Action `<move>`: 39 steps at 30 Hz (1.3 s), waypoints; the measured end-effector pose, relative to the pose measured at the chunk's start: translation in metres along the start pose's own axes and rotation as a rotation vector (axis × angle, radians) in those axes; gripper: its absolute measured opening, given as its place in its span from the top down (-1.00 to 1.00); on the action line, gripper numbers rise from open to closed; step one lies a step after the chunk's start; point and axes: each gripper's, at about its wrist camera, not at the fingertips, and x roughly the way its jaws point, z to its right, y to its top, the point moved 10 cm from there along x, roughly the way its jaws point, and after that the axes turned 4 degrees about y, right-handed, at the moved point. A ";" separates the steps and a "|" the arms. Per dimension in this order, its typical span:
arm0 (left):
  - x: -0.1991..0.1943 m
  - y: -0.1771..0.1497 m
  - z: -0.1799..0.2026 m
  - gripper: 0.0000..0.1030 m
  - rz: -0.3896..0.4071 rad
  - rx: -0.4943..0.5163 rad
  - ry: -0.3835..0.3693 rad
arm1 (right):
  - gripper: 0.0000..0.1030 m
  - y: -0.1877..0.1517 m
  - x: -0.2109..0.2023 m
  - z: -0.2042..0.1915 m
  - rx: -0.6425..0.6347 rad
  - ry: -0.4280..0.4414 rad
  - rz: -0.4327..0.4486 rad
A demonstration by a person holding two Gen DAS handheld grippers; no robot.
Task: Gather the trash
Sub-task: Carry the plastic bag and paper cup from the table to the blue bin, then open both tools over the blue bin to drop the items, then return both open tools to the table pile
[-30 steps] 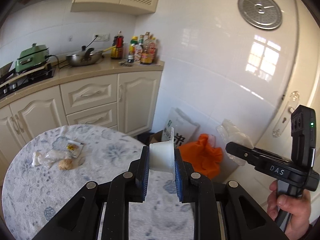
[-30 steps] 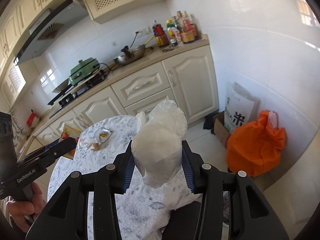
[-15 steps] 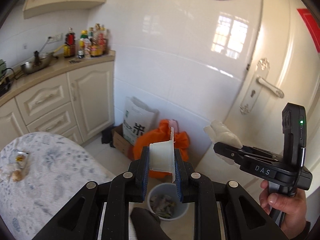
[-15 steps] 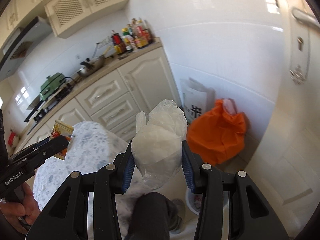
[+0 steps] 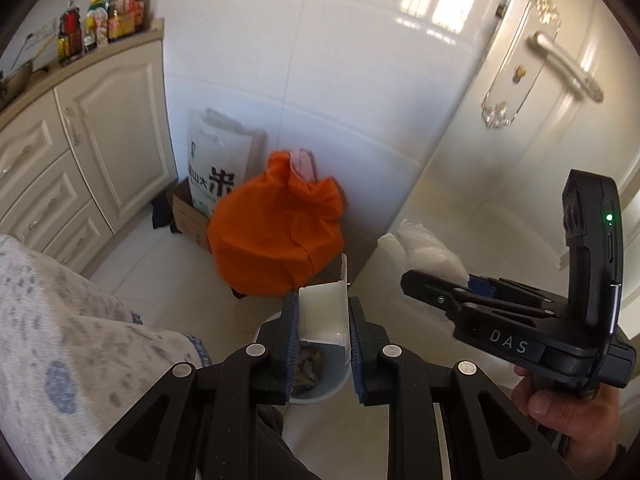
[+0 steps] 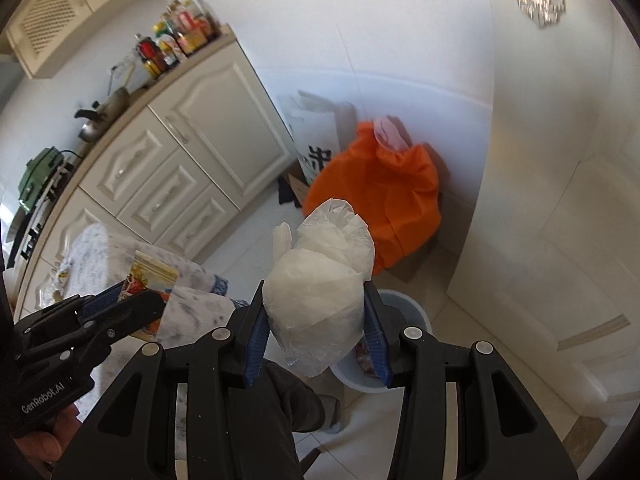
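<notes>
Bright daylight, tile glare, fisheye-warped edges

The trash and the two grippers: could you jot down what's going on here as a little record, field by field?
left gripper: shut on a flat white snack packet, printed side seen in the right wrist view
right gripper: shut on a crumpled clear plastic bag
bin: small pale bucket on the floor, below both grippers, some rubbish already inside
nearby: orange bag and white printed sack against the wall
table: floral cloth, at the left edge
step left: neither piece dropped yet
</notes>
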 end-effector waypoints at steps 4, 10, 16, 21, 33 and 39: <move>0.044 0.015 0.004 0.59 -0.060 0.017 -0.015 | 0.11 -0.008 0.024 0.019 0.039 -0.014 -0.042; 0.082 0.032 0.000 -0.24 -0.096 0.025 0.017 | -0.28 -0.018 0.052 0.045 0.108 -0.034 -0.089; 0.056 0.045 -0.005 -0.90 -0.003 0.031 0.106 | -0.99 -0.026 0.056 0.056 0.143 -0.060 -0.095; 0.023 0.045 -0.009 -0.98 0.034 0.007 0.134 | -1.00 -0.030 0.054 0.054 0.157 -0.090 -0.108; -0.125 -0.004 -0.061 -0.98 0.194 -0.078 0.171 | -1.00 -0.003 0.006 -0.043 0.013 0.001 -0.016; -0.205 -0.038 -0.099 -0.98 0.287 -0.139 0.240 | -1.00 0.010 -0.020 -0.117 -0.105 0.068 0.041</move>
